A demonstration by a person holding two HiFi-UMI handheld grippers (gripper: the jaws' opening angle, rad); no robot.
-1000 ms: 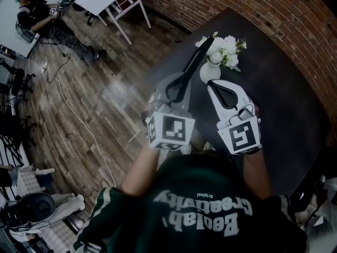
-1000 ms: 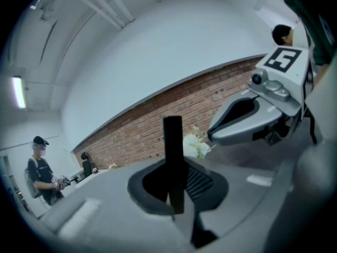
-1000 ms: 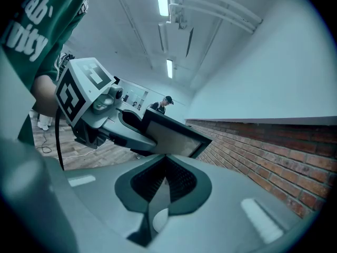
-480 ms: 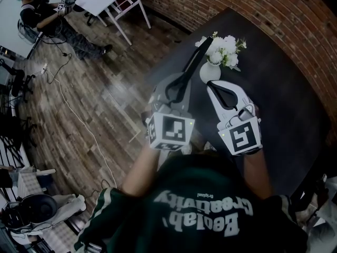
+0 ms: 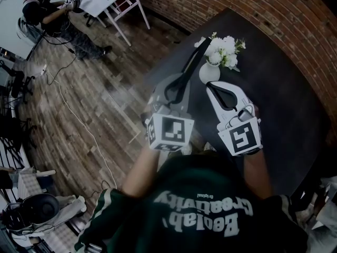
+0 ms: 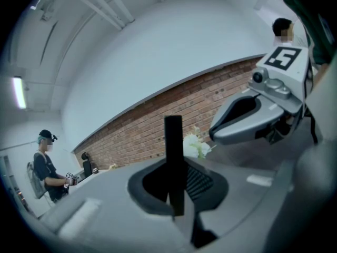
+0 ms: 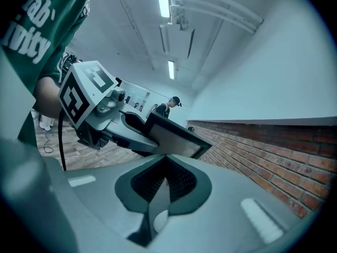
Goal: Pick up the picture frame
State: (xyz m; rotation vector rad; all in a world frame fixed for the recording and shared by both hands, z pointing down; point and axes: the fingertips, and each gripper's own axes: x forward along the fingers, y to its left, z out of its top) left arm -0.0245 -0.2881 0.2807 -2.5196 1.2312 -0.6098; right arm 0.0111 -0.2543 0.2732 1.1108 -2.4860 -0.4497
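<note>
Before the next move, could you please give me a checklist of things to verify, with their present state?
1. Left gripper jaws shut on the picture frame: ok.
2. Right gripper jaws together and empty: ok.
3. Vase upright on the table: ok.
4. Gap between picture frame and flowers: cannot tell; they overlap in the head view.
5. Person across the room well away: ok.

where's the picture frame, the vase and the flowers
picture frame (image 7: 175,140), right gripper view, its pale front panel
vase (image 5: 209,74), head view, its white body
flowers (image 5: 224,49), head view, the white blooms
</note>
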